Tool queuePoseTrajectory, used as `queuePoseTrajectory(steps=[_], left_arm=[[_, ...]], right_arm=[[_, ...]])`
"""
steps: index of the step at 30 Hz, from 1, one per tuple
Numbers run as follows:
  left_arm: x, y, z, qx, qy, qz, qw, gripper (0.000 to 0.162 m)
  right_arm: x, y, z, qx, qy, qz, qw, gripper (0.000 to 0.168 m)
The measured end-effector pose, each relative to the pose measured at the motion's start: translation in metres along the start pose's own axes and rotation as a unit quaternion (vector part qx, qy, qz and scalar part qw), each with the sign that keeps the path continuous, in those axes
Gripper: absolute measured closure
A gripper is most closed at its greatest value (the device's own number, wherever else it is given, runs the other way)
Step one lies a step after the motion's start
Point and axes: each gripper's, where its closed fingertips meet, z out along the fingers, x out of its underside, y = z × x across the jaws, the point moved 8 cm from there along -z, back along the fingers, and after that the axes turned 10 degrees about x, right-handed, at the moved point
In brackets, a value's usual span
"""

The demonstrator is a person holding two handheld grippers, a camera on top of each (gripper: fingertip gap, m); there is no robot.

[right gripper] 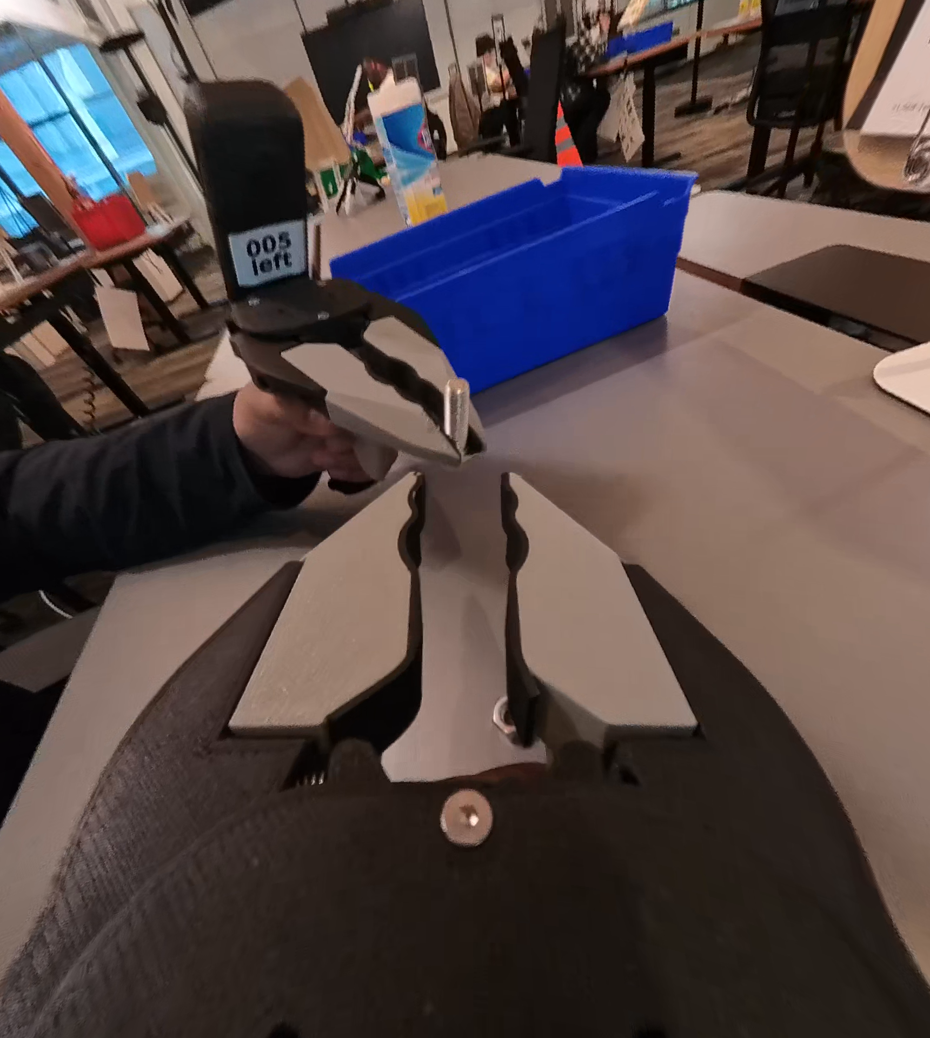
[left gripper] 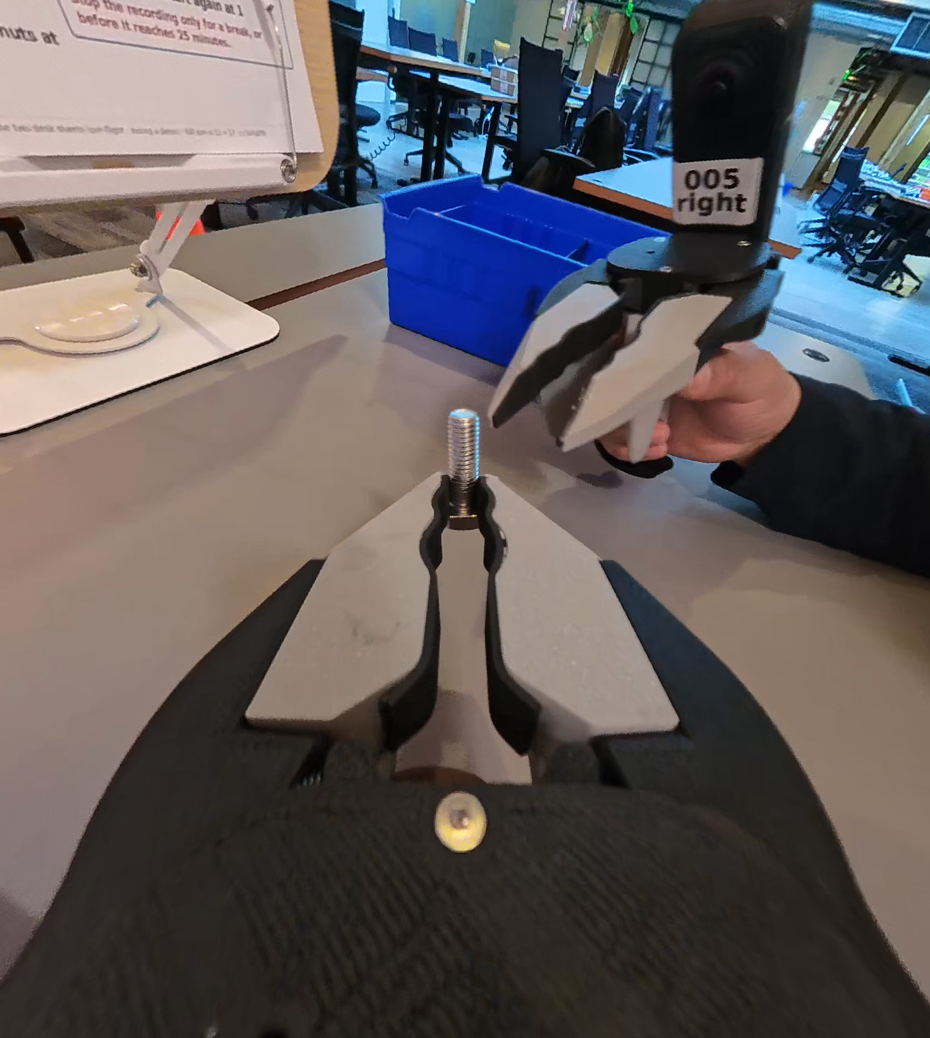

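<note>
Steel and threaded, the bolt (left gripper: 463, 444) stands upright above the grey surface (left gripper: 170, 533), its head clamped in the left tongs (left gripper: 463, 505), while the right tongs (right gripper: 461, 480) hang parted and empty just beside it, with a blue bin (left gripper: 451, 281) behind them.
</note>
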Motion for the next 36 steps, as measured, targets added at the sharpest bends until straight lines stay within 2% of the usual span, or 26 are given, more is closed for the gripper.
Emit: queuePoseTrajectory(steps=[5,15,30,36], left_arm=[[0.007,0.005,0.002,-0.006,0.001,0.003,1.000,0.155],[0.015,0.002,0.005,-0.011,0.032,0.012,0.999,0.155],[0.015,0.003,0.004,-0.018,0.035,0.014,0.999,0.155],[0.022,-0.002,0.001,0.015,0.069,0.044,0.997,0.155]], right_arm=[[0.012,0.003,-0.004,0.026,0.039,-0.035,0.998,0.140],[0.024,0.000,-0.016,0.064,0.060,-0.063,0.994,0.136],[0.030,0.001,-0.014,0.044,0.069,-0.057,0.995,0.134],[0.034,0.001,-0.012,0.031,0.092,-0.056,0.994,0.134]])
